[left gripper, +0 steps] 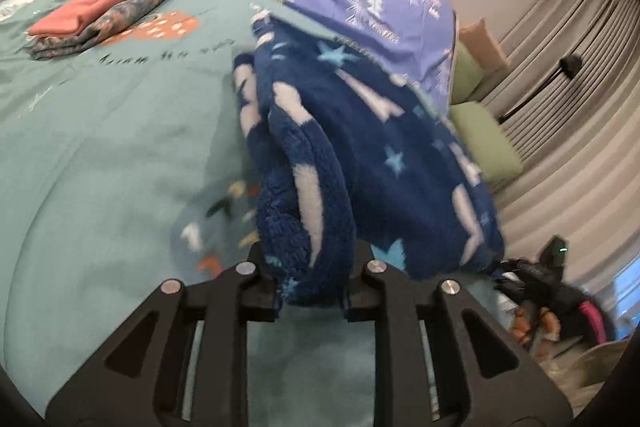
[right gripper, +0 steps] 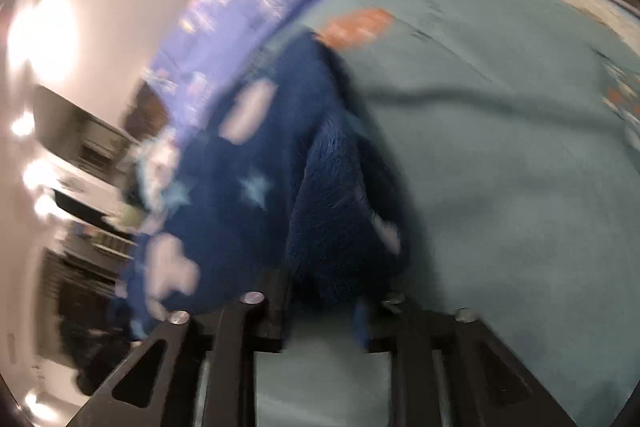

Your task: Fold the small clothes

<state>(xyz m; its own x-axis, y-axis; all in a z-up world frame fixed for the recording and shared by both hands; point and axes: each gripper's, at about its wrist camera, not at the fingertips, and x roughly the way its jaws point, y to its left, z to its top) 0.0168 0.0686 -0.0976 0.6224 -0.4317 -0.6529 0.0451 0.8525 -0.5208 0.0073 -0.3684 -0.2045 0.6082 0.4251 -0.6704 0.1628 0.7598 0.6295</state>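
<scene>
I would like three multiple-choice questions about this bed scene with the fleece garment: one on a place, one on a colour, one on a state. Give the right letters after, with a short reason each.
1. Where does the folded pink garment lie?
A. on top of a folded patterned garment
B. on the floor
C. between the jaws

2. What colour is the fleece garment with stars?
A. red
B. dark blue
C. yellow

3. What is the state of the left gripper?
A. open and empty
B. shut on the fleece garment
C. shut on a pillow

Answers:
1 A: the pink piece rests on the patterned one, upon the teal bedcover.
2 B: the pile is dark blue with white and light blue shapes.
3 B: the fleece is pinched between its fingers; the right gripper grips it too.
</scene>
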